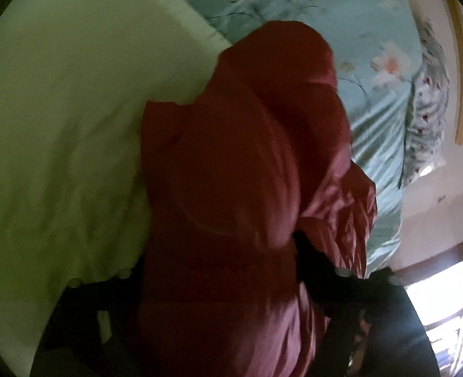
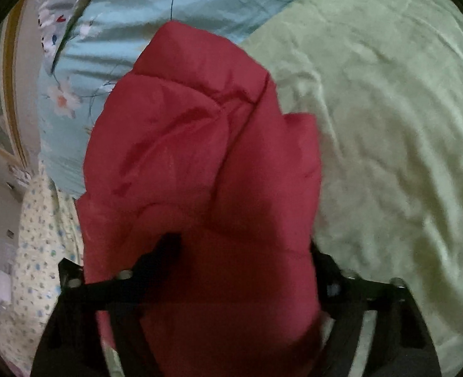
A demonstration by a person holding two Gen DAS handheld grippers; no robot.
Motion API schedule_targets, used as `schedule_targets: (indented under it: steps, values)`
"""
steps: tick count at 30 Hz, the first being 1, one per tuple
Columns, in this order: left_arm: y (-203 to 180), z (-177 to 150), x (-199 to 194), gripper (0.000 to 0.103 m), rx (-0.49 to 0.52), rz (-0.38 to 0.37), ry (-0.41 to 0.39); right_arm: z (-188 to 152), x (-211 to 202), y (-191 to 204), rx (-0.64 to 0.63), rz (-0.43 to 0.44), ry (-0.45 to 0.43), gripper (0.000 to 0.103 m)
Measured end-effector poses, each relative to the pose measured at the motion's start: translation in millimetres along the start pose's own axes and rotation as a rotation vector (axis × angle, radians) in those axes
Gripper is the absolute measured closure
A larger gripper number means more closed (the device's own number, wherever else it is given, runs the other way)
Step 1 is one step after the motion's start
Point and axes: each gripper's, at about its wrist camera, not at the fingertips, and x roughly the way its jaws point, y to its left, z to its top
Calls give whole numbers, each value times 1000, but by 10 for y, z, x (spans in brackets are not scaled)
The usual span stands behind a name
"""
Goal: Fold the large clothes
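A puffy red jacket (image 1: pixel 231 188) hangs bunched in front of both cameras, above a bed. In the left wrist view my left gripper (image 1: pixel 231 270) is shut on the red fabric, which drapes over and hides most of its black fingers (image 1: pixel 313 251). In the right wrist view the red jacket (image 2: pixel 200 163) fills the middle, and my right gripper (image 2: pixel 244 251) is shut on it, with the black fingers (image 2: pixel 165 248) pressed into the cloth on both sides. The jacket's lower end falls toward a pale green blanket (image 2: pixel 388 125).
The pale green blanket (image 1: pixel 58 125) covers part of the bed. A teal floral sheet (image 1: pixel 341 31) lies beyond it, also in the right wrist view (image 2: pixel 168 6). A patterned pillow (image 1: pixel 426 100) lies by the wall. A spotted cloth (image 2: pixel 40 235) is at the left. A window (image 1: pixel 444 295) shines at the right.
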Motion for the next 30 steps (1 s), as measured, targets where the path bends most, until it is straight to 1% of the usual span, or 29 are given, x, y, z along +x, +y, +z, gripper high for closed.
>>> schedule_targets:
  steps: [1,2,4,7,9,12,16,20,21,25,28,30]
  values:
    - [-26,-7,-28,44,17,4,-2,-10,-11,29,-5,-5,2,43]
    - [-54,-25,-53,49,29,6,-2,-17,-26,57,-9,-8,2,46]
    - [-138,-42,-116,54,50,16,-5,-32,-89,133,-13,-11,-5,59]
    - [-282,-100,-246,57,88,36,-13,-75,-218,251,-22,-6,-34,68]
    - [-359,-164,-362,59,113,35,-21,-128,-304,351,-42,-6,-43,69]
    - [-441,-308,-591,60,140,14,-33,-247,-476,481,-69,17,-48,70]
    - [-461,-614,-943,60,163,-2,-34,-524,-731,594,-108,36,-36,71]
    - [-300,-1020,-1262,61,147,-27,-26,-853,-938,551,-114,54,-19,71]
    - [-265,-1102,-1333,61,140,-33,-25,-967,-976,515,-104,60,-9,71]
    - [-88,-1387,-1647,61,103,-69,-32,-1231,-1104,432,-98,68,-1,71]
    - [24,-1525,-1783,60,95,-63,-36,-1338,-1150,405,-88,84,-7,71]
    - [83,-1556,-1794,60,85,-35,-34,-1366,-1138,358,-76,76,-12,71]
